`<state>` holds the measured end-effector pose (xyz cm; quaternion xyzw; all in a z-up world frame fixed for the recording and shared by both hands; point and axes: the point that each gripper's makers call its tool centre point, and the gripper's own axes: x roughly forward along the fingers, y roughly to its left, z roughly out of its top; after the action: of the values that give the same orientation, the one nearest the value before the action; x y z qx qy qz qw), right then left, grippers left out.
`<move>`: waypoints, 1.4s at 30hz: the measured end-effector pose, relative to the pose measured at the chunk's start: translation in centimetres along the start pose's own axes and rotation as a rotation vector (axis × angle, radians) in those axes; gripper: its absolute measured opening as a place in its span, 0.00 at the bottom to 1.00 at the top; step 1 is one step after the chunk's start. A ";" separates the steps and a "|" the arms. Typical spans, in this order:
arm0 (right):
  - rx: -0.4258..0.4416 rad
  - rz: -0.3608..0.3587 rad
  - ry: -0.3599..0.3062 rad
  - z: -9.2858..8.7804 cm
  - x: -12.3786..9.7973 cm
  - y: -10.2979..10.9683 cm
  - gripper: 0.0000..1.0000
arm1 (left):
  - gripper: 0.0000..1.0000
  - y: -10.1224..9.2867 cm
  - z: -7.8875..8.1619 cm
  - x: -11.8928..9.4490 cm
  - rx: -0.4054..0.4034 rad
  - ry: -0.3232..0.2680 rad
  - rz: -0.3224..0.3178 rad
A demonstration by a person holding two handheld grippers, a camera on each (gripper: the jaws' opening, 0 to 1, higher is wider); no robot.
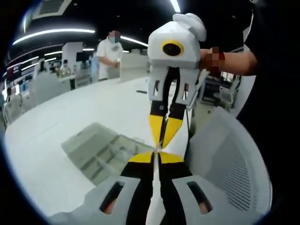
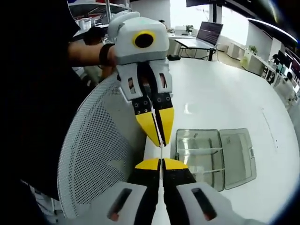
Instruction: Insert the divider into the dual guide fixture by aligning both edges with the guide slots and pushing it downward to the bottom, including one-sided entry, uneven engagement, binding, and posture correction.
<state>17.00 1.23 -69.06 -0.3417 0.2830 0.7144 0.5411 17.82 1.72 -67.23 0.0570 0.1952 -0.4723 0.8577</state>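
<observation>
Divider [image 1: 155, 187] is a thin white sheet seen edge-on, held in the air between both grippers, above the worktop [image 1: 70, 117]. The left gripper [image 1: 156, 157] has its yellow jaws closed on one end, and the right gripper [image 2: 161, 164] has its jaws closed on the opposite end. The clear dual guide fixture [image 2: 213, 157] lies on the worktop below, apart from the divider. A white mesh chair back [image 2: 98, 150] stands beside the worktop

white table [image 2: 225, 93] | white mesh chair [image 2: 93, 154] | ceiling strip lights [image 1: 51, 33] | laptop [image 2: 206, 33]
</observation>
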 end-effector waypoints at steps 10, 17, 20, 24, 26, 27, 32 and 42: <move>0.020 -0.023 0.045 -0.1 -0.3 -1.1 0.00 | 0.14 0.6 -0.8 -0.1 -0.055 -0.004 0.029; 0.028 -0.034 0.071 -0.4 -0.3 -1.6 0.00 | 0.21 0.8 -0.9 -0.5 -0.067 -0.012 0.066; 0.042 -0.047 0.076 -0.4 -0.5 -2.1 0.00 | 0.25 1.1 -1.1 -0.7 -0.079 -0.015 0.084; 0.034 -0.061 0.097 -0.4 -0.6 -2.7 0.00 | 0.27 1.4 -1.3 -0.9 -0.094 -0.019 0.107; 0.045 -0.067 0.105 -0.4 -0.7 -3.1 0.00 | 0.31 1.7 -1.4 -1.1 -0.107 -0.030 0.124; 0.048 -0.068 0.109 -0.4 -0.6 -3.2 0.00 | 0.32 1.8 -1.5 -1.2 -0.112 -0.035 0.131; 0.035 -0.084 0.142 -0.6 -0.7 -4.0 0.00 | 0.34 2.1 -1.8 -1.5 -0.118 -0.034 0.155; 0.021 -0.100 0.180 -0.6 -0.6 -5.1 0.00 | 0.42 2.7 -1.7 -1.9 -0.137 -0.058 0.198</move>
<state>22.14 1.67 -69.14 -0.4125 0.3203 0.6499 0.5521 18.72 5.22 -68.24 0.0035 0.1957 -0.3721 0.9073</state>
